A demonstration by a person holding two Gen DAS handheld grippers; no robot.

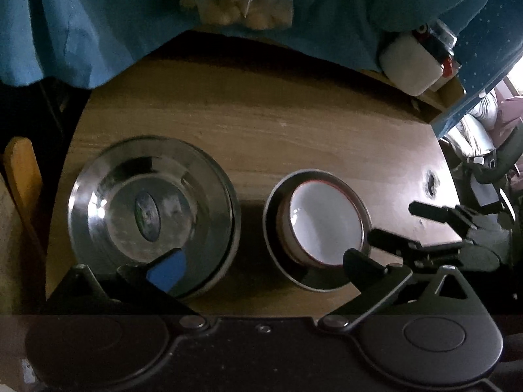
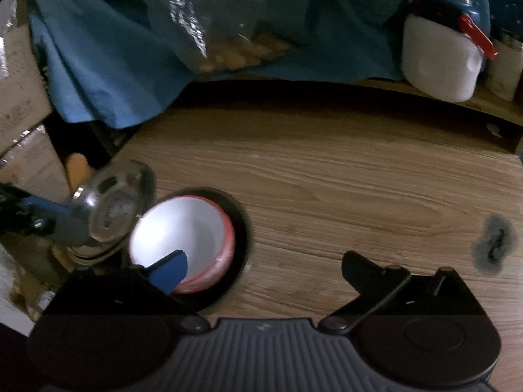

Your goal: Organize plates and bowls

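A stack of steel plates (image 1: 153,212) lies on the left of the wooden table (image 1: 261,124). To its right a white bowl with a red rim (image 1: 327,225) sits in a dark plate (image 1: 281,268). My left gripper (image 1: 264,268) is open above the gap between them, its blue pad (image 1: 170,271) over the steel stack's near edge. My right gripper (image 2: 264,268) is open too; its blue pad (image 2: 173,271) hangs over the white bowl (image 2: 183,228) and its other finger (image 2: 359,268) over bare wood. Neither holds anything.
A blue cloth (image 2: 130,49) drapes the table's far side, with a clear bag of snacks (image 2: 235,55) on it. A white container with a red clip (image 2: 441,62) stands far right. A dark burn mark (image 2: 493,248) scars the wood. Cardboard boxes (image 2: 23,98) stand off the left edge.
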